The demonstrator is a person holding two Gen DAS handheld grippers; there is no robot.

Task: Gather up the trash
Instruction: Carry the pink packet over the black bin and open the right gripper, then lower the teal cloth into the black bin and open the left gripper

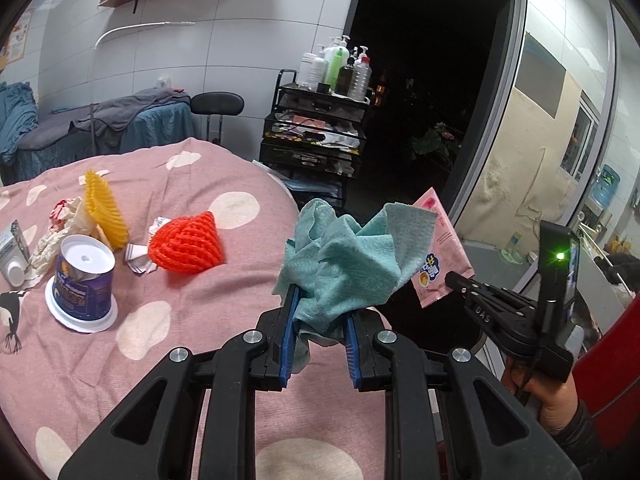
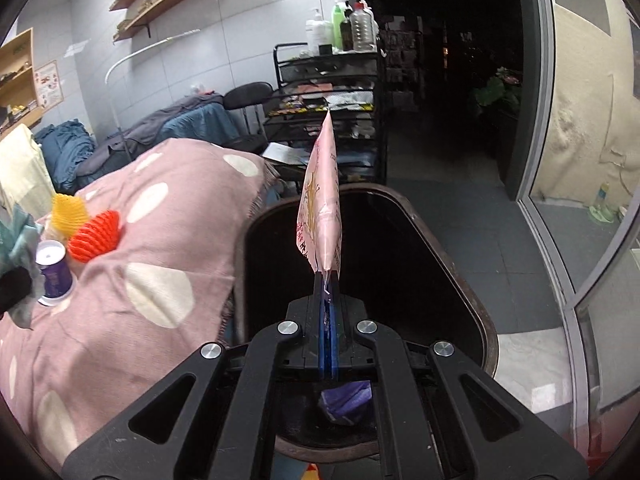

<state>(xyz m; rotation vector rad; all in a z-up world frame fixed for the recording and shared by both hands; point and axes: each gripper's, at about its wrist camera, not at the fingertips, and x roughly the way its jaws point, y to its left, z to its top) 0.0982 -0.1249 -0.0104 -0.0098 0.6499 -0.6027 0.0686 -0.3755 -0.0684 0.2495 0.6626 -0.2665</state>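
My left gripper [image 1: 320, 300] is shut on a crumpled teal cloth [image 1: 344, 256] and holds it above the right edge of the pink spotted table [image 1: 160, 320]. My right gripper [image 2: 328, 280] is shut on a pink snack packet [image 2: 320, 216], upright over the open dark trash bin [image 2: 460, 280]. The packet also shows in the left wrist view [image 1: 438, 256]. On the table lie a red foam net [image 1: 186, 244], a yellow foam net [image 1: 104, 208], an upturned purple cup [image 1: 84, 280] and crumpled paper [image 1: 56, 228].
A purple item [image 2: 346, 400] lies in the bin. A black trolley [image 1: 316, 132] with bottles stands behind the table, with a black stool [image 1: 218, 104] and covered beds to its left. A glass door [image 2: 580, 160] is on the right.
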